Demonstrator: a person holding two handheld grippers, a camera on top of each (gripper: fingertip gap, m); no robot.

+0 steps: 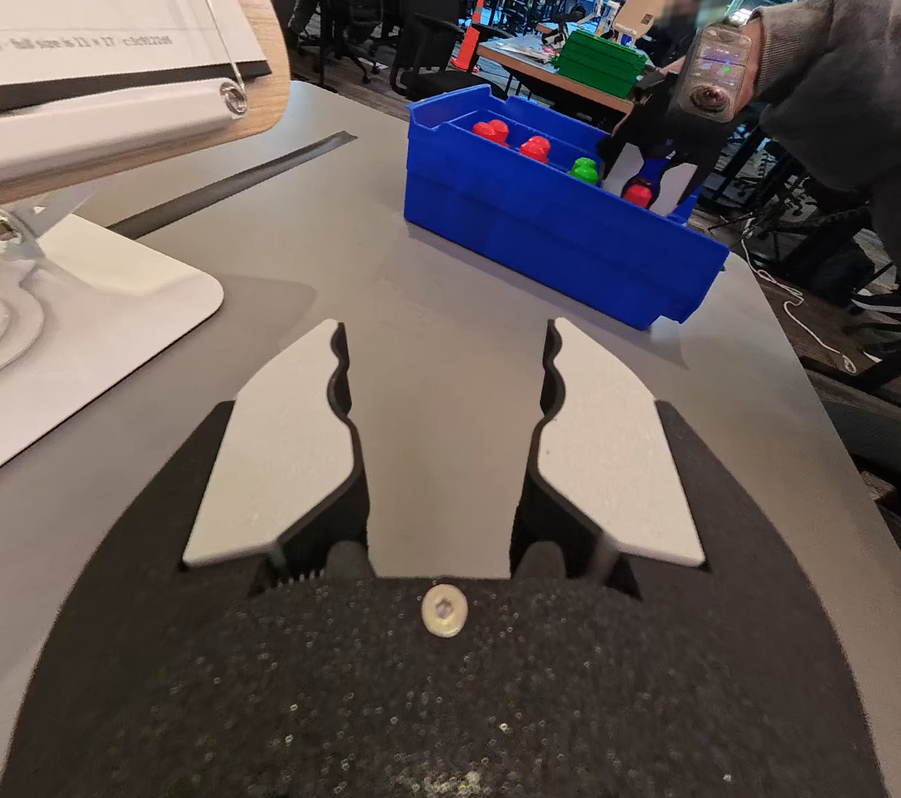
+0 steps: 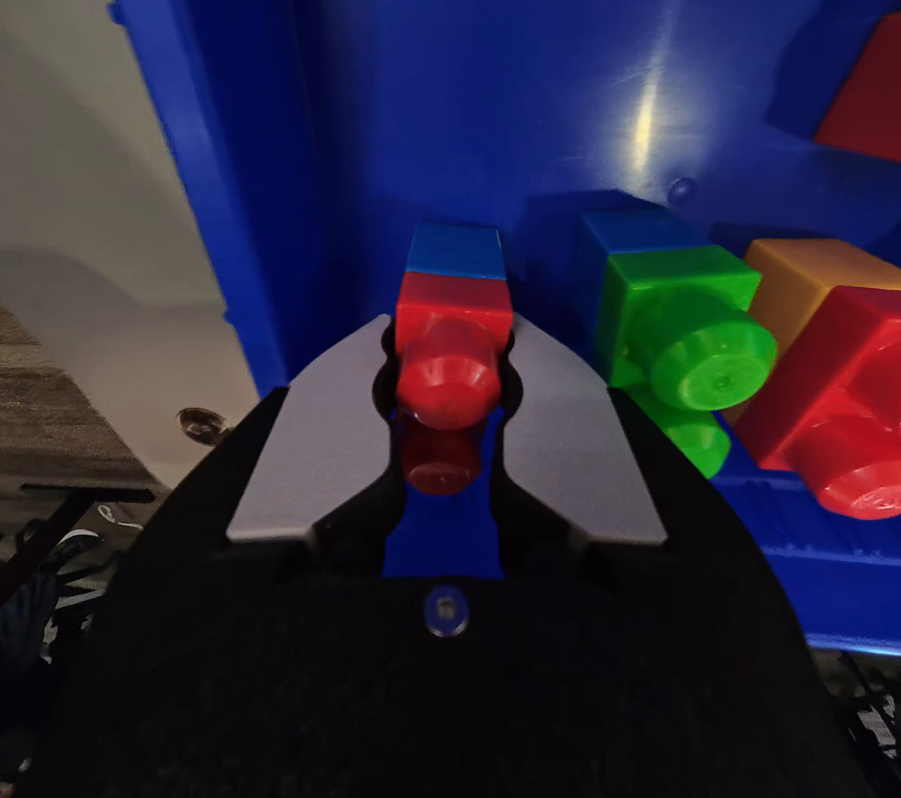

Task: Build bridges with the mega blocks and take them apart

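Observation:
My right gripper point(image 2: 451, 331) reaches down into the blue bin point(image 2: 439, 68) and is shut on a red block point(image 2: 453, 311) that sits on a blue block point(image 2: 456, 250). Beside it stand a green block point(image 2: 682, 326) on a blue one point(image 2: 634, 228), and a red block point(image 2: 853, 384) on an orange one point(image 2: 804, 277). The left wrist view shows the bin point(image 1: 536, 228) at the table's far right, with the right gripper point(image 1: 643, 185) around the red block point(image 1: 637, 193). My left gripper point(image 1: 446, 336) is open and empty, low over the grey table, well short of the bin.
A sign holder with a white base point(image 1: 97, 311) stands at the left on the table point(image 1: 390, 277). A dark slot point(image 1: 244, 185) runs across the table behind it. The table's right edge lies just past the bin. A person's sleeve point(image 1: 829, 68) is at the right. My hands' fingertips stand some 40 cm from each other.

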